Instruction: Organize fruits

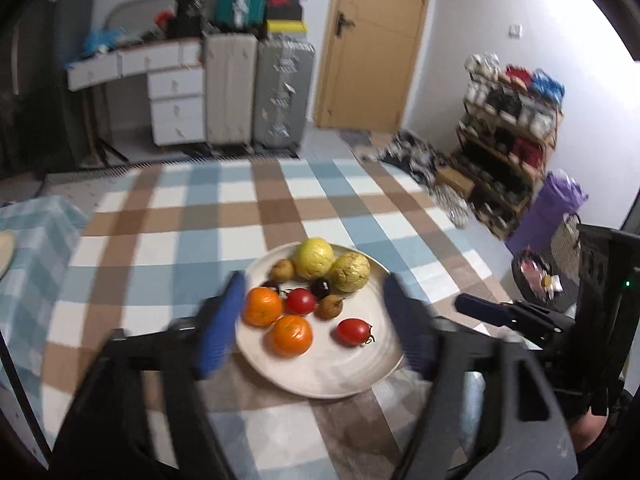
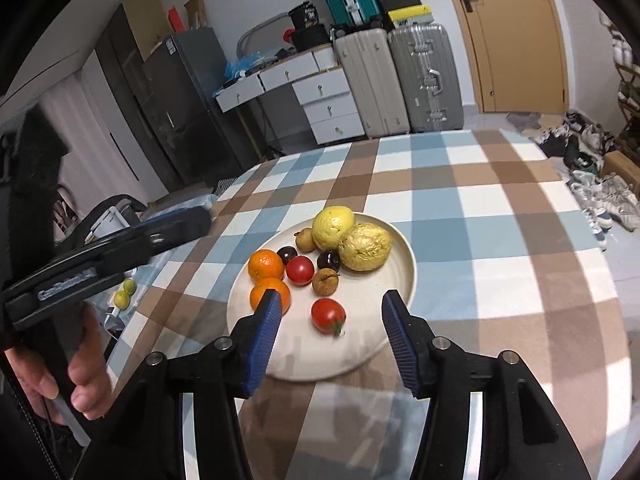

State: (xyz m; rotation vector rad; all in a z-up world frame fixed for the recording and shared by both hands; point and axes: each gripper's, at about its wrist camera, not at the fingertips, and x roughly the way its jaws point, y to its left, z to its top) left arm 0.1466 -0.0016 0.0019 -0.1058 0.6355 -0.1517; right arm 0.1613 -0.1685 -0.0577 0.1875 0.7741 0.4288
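Fruit sits gathered on a round cream plate (image 2: 400,280) near the middle of the checked table (image 2: 500,208), and both hand-held grippers hang just short of its near rim. The right hand-held gripper (image 2: 328,332) has its blue pads spread wide with nothing between them, and the lone red tomato (image 2: 328,315) lies straight ahead of it, just beyond the tips and roughly centred in the gap. That tomato's long axis runs a little left to right in the left wrist view, stem end pointing right. The left hand-held gripper (image 1: 316,320) is also spread wide and empty; its opening frames the two oranges (image 1: 262,306) and the nearer one (image 1: 292,335), with a second tomato (image 1: 301,301) behind them. Two pale yellow-green fruits (image 2: 333,227) and (image 2: 364,247) crowd the far side with small brown and dark fruits between. I judge the right one nearer the lone tomato, which stands apart from its neighbours.
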